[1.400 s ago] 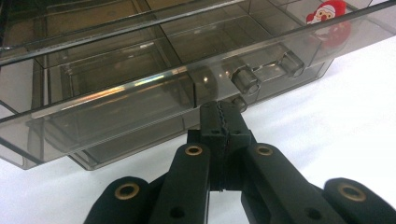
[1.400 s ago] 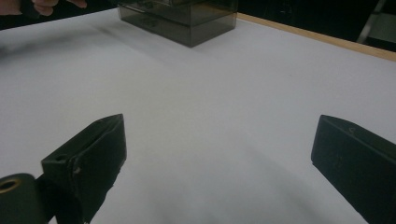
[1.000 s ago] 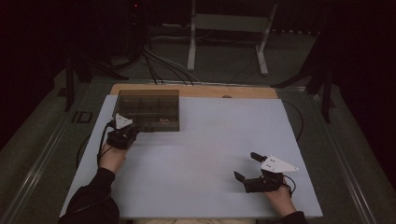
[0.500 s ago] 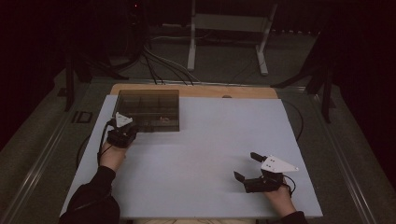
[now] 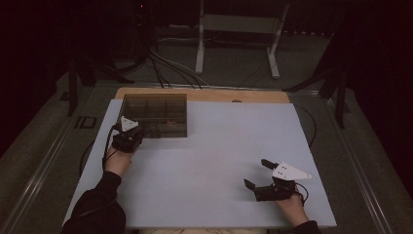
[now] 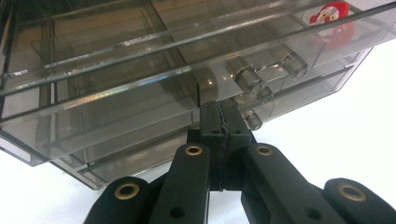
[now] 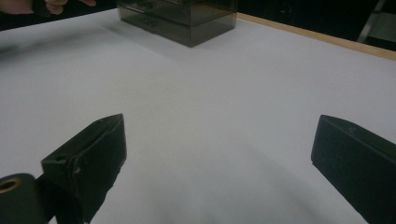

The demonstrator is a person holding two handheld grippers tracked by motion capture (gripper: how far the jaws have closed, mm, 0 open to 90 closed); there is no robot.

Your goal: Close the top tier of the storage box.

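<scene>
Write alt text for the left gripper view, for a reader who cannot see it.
The left gripper, its two black jaws shut together, has its tips against the front of a smoky, see-through plastic drawer box, beside small cylindrical knobs. A small red and white Santa figure lies in a compartment at the upper right, and the box stands on a white table surface.

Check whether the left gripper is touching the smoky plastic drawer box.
Touching. In the left gripper view the left gripper has its jaws pressed together against the front of the drawer box, just below a knob.
</scene>
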